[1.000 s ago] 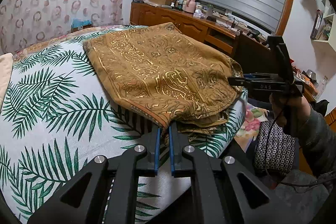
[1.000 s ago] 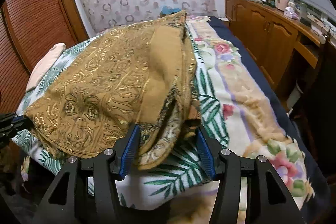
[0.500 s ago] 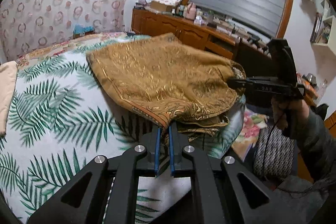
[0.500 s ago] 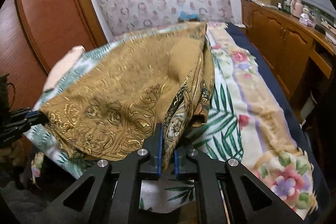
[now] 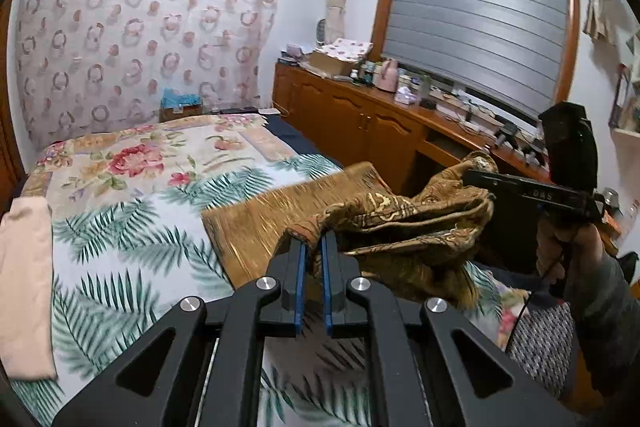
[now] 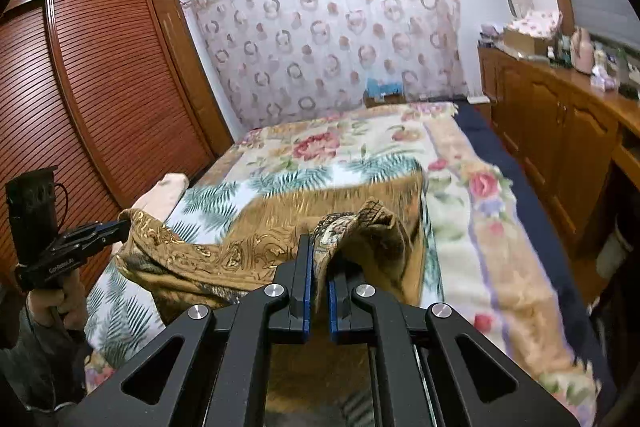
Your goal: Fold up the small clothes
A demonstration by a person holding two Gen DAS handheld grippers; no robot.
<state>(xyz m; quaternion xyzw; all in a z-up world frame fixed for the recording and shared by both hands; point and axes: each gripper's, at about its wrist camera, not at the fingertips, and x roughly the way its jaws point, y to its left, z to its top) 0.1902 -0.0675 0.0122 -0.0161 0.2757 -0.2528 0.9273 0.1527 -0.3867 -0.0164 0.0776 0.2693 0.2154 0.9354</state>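
A brown garment with gold patterns [image 5: 384,223] hangs between my two grippers above the near edge of the bed, its far part trailing blurred on the leaf-print sheet [image 5: 120,255]. My left gripper [image 5: 312,247] is shut on one corner of it. My right gripper [image 6: 318,255] is shut on the other corner; it also shows in the left wrist view [image 5: 486,187], held by a hand. The garment [image 6: 240,251] sags between the two grips. The left gripper shows at the left of the right wrist view [image 6: 120,227].
A folded pink cloth [image 5: 24,291] lies at the bed's left edge. A floral blanket [image 5: 132,155] covers the far bed. A wooden cabinet with clutter [image 5: 360,111] runs along the right wall. A louvred wardrobe [image 6: 100,99] stands left.
My right gripper has shut on the garment's corner. Both grippers have lifted the near edge up and pulled it back, so the garment now hangs between them.
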